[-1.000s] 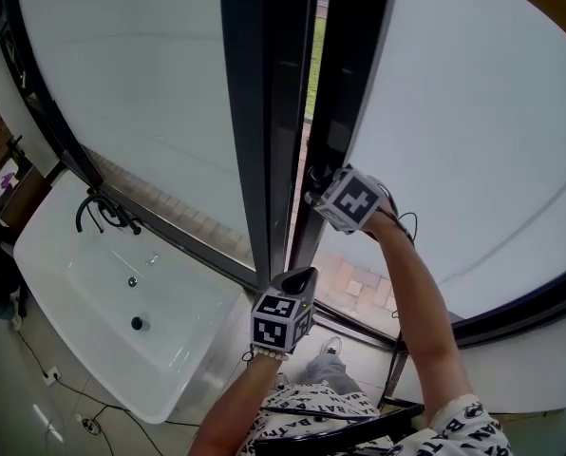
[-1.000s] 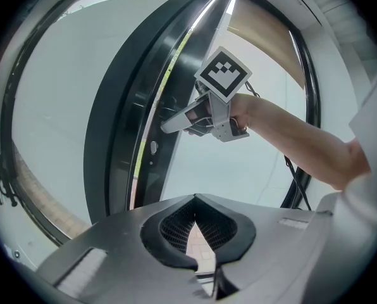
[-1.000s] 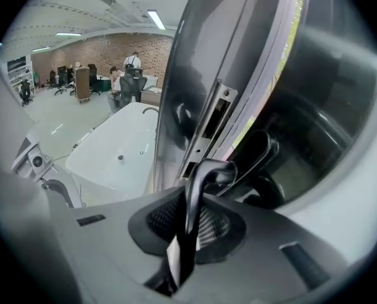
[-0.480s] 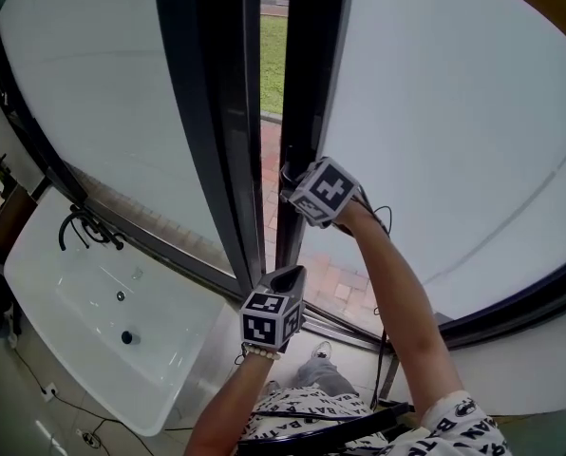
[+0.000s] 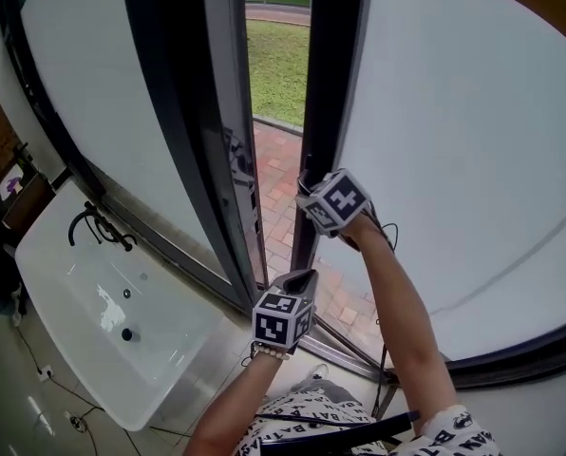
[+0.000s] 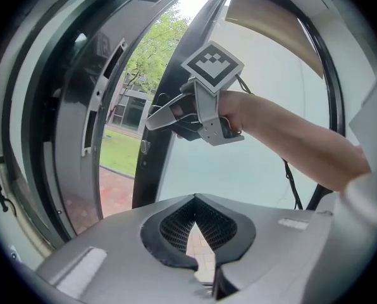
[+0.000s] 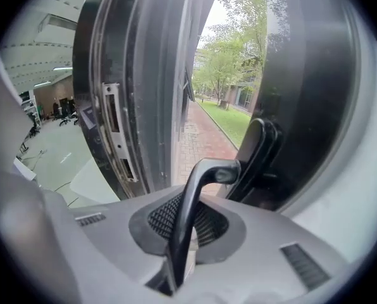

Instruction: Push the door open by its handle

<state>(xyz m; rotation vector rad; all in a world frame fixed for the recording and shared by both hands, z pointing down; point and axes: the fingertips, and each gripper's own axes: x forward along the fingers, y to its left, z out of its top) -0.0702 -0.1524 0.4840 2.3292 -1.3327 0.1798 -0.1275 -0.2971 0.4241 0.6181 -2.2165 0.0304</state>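
Black-on-white lettering on the sleeve [image 5: 444, 433] is only partly legible. Left tongs [image 6: 195, 202] hang low before the gap, tips together, nothing between them. Right tongs [image 7: 187, 217] are clamped on the black lever handle [image 7: 217, 171] at the door's [image 5: 338, 84] dark edge. The door stands ajar from the frame [image 5: 207, 112]. Only the head view shows the white basin [image 5: 74, 293]; only the right gripper view shows the strike plate [image 7: 116, 141]. Brick paving [image 5: 278, 188] and grass [image 5: 278, 65] lie beyond.
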